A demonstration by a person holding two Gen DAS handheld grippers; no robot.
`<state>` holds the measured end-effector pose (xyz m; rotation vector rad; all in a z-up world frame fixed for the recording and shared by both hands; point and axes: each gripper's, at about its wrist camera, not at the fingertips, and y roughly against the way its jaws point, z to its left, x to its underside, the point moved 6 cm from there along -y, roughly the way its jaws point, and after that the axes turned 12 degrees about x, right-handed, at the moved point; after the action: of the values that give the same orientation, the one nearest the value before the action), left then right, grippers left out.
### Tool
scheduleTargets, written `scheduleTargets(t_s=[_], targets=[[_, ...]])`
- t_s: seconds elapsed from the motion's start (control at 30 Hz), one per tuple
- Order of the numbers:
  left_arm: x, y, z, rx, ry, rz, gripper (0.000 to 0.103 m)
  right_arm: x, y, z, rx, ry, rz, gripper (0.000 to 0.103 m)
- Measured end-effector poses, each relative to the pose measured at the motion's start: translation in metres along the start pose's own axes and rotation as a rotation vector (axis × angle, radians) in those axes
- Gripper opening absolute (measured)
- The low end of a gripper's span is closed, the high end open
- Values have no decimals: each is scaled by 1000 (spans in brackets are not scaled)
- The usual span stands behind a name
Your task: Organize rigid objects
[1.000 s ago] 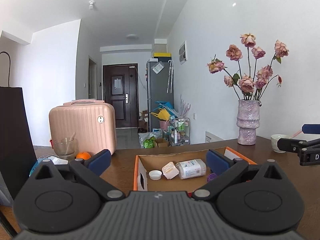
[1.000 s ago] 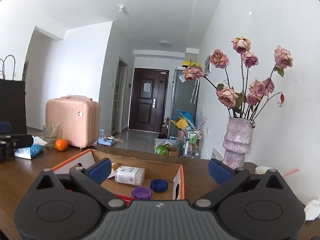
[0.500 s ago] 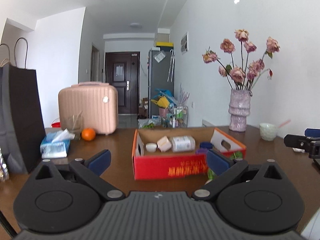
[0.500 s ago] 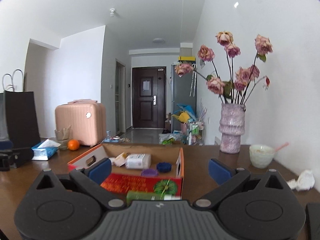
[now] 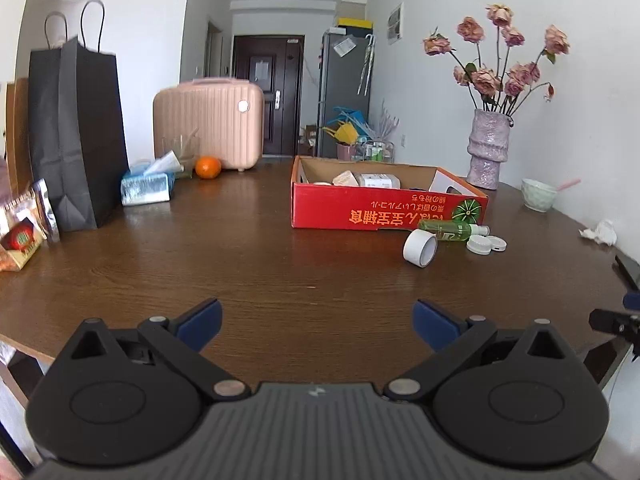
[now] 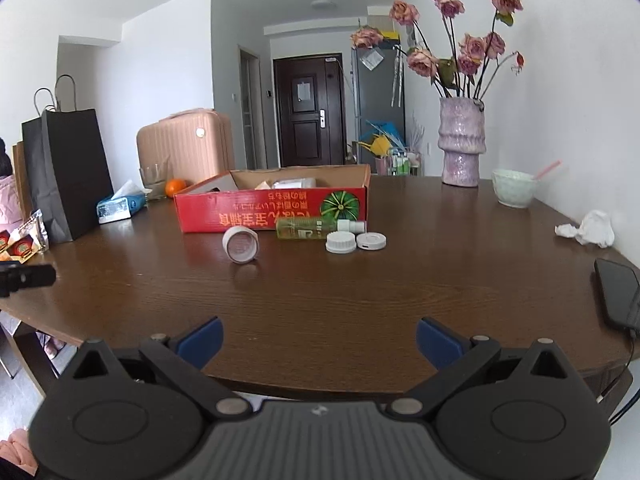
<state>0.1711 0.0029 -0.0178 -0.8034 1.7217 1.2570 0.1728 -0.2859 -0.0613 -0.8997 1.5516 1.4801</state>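
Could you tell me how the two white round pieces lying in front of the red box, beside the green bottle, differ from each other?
The white screw cap is taller with a ribbed side wall; the flat white disc is low and smooth-edged. The cap sits to the left and the disc to the right, touching or nearly so. The disc shows a small mark on top; the cap's top looks plain. Both are white, round, and lie flat on the table beside the green bottle.

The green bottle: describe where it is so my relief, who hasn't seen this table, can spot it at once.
Find the red cardboard box in the middle of the brown table. Along the box's near wall lies the green bottle, on its side with its white cap end toward the vase. It is the only clear green item there; the white jar and two white lids beside it are round and white.
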Motion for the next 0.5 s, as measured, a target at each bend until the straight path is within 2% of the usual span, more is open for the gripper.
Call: scheduleTargets(t_s=[0.07, 0.3, 0.5], targets=[[1, -8, -2, 28, 14, 31, 103, -3, -3, -1, 10, -9, 3, 103], [3, -44, -11, 54, -16, 95, 103, -8, -30, -4, 24, -5, 31, 103], [-13, -104, -32, 109, -66, 137, 103, -19, -71, -13, 18, -22, 91, 94]])
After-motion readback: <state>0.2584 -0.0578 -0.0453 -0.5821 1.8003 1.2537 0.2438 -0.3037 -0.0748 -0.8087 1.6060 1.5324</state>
